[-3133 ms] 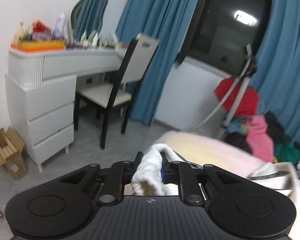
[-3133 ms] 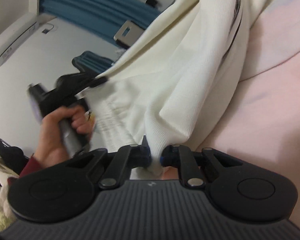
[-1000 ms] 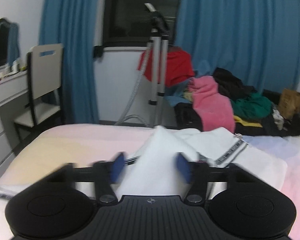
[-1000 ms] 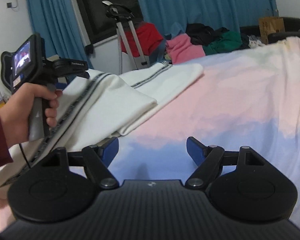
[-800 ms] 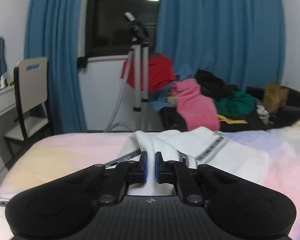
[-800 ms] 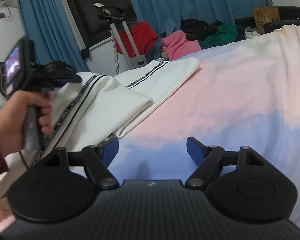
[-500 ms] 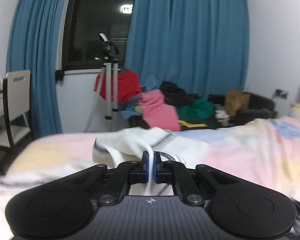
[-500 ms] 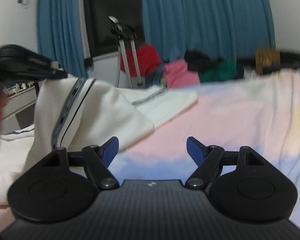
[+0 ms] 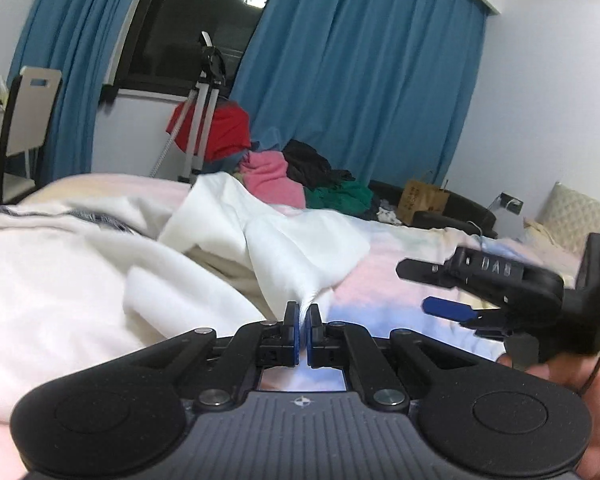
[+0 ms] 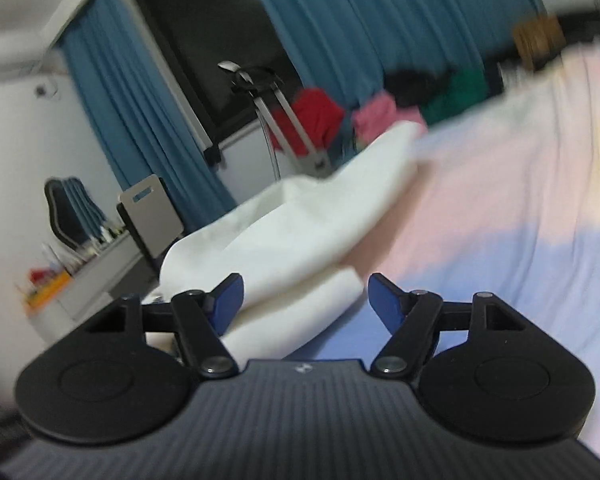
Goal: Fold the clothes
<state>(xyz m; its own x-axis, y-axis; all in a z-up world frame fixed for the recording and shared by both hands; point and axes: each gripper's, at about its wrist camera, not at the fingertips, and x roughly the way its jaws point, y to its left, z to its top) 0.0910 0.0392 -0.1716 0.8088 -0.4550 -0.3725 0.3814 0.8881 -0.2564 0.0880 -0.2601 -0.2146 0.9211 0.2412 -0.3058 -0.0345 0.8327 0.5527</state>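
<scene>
Left hand-held gripper (image 9: 303, 312) is clenched on a pinch of the white garment (image 9: 300, 240), its blue pads pressed together with a thin ridge of cloth rising from between them. From that pinch the fabric fans out in a raised fold toward the far side of the bed (image 9: 400, 276), while more of the same white cloth lies heaped at the left of this view. The garment rests on the pastel bed cover, partly doubled over itself.

Right hand-held gripper (image 10: 304, 300) is released: its jaws stand wide and have just been closing a little, with nothing pressed between them. In its own view a corner of the white garment (image 10: 300, 240) lies just ahead of and partly between the open fingers, nearer the left one. From the left wrist view the right hand-held gripper (image 9: 452, 306) hovers above the bed to the right of the pinched fold, well apart from it.

The step in hand looks like carrying one edge of the garment across to make a fold, with the left side doing the pulling. Next, I judge, the right side needs to come down on the loose corner before it and close on it, so both ends are held and the fold can be laid flat and even. The right view is blurred, so the exact edge is hard to pick out.
</scene>
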